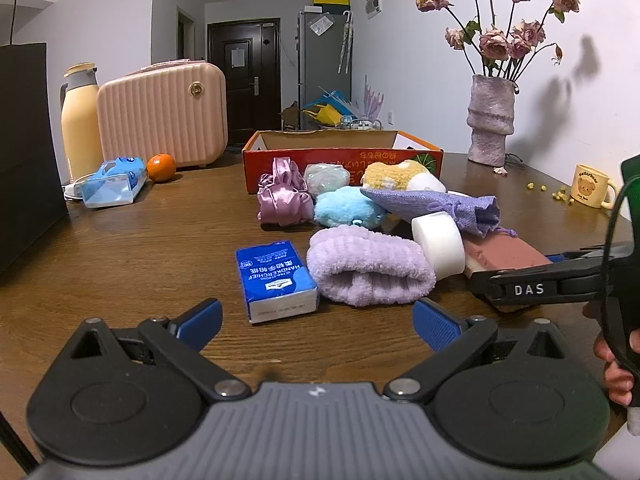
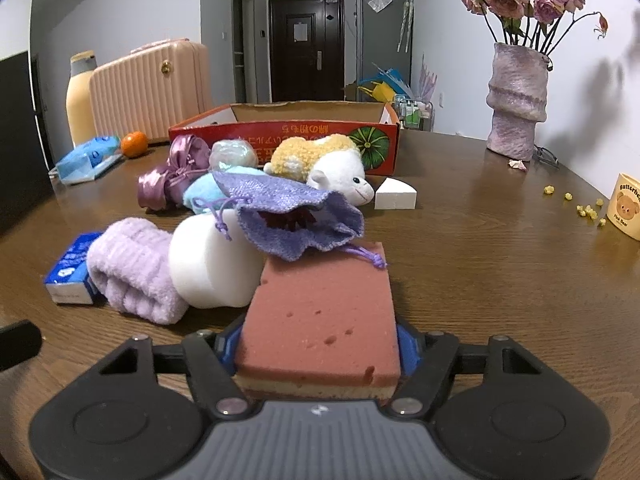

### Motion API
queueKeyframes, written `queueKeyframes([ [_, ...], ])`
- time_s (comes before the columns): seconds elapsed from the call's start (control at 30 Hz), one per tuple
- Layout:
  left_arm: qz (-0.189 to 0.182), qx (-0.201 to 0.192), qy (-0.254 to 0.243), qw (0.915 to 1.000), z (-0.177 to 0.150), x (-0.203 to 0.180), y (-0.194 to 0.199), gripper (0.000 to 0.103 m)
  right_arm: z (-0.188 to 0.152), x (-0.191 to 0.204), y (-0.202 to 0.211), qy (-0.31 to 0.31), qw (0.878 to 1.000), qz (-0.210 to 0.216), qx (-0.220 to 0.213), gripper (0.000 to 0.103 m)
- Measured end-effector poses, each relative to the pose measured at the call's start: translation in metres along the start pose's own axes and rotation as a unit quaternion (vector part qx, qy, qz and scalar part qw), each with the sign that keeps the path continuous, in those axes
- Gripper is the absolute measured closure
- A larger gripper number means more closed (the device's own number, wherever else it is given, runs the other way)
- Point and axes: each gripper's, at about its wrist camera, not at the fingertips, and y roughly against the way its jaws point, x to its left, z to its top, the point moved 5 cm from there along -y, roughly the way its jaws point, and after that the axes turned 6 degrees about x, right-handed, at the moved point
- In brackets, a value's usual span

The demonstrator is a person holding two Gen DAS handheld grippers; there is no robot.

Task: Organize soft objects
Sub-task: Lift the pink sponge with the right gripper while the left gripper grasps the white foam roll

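Item: pink sponge (image 2: 320, 316), at 6 o'clock in the right wrist view, flat on the table (image 2: 500, 264).

Handling: lift slowly; the purple drawstring pouch (image 2: 296, 216) drapes over its far end and the white foam block (image 2: 212, 260) leans at 10 o'clock. Destination, likely the orange box (image 2: 288, 140) at 12 o'clock.

Tool: right gripper (image 2: 319, 350), half-wide, blue pads pressing both sponge sides. Left gripper (image 1: 316, 322) gapes wide, holding nothing.
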Motion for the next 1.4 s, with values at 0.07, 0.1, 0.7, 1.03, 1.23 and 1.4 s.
queueKeyframes([
  [0.07, 0.0, 0.0, -0.001, 1.0, 0.001, -0.001, -0.001, 0.0, 0.0, -0.001, 0.004, -0.004, 1.0, 0.003, -0.007, 0.033],
  [0.1, 0.0, -0.001, -0.002, 1.0, 0.002, -0.001, -0.001, 0.0, 0.001, -0.002, 0.006, -0.006, 1.0, 0.003, -0.01, 0.033],
  [0.7, -0.012, -0.008, -0.043, 0.999, 0.027, -0.029, -0.015, 0.0, 0.012, -0.029, 0.042, -0.032, 0.997, 0.002, -0.064, 0.033],
  [1.03, -0.033, -0.005, -0.073, 0.9968, 0.039, -0.055, -0.028, 0.0, 0.016, -0.047, 0.042, -0.039, 0.997, 0.0, -0.074, 0.033],
  [1.23, -0.04, -0.004, -0.105, 0.9937, 0.048, -0.077, -0.042, 0.0, 0.02, -0.055, 0.039, -0.037, 0.996, 0.004, -0.078, 0.033],
  [1.4, -0.05, 0.005, -0.12, 0.9914, 0.055, -0.092, -0.058, 0.0, 0.022, -0.061, 0.035, -0.032, 0.996, 0.01, -0.081, 0.033],
])
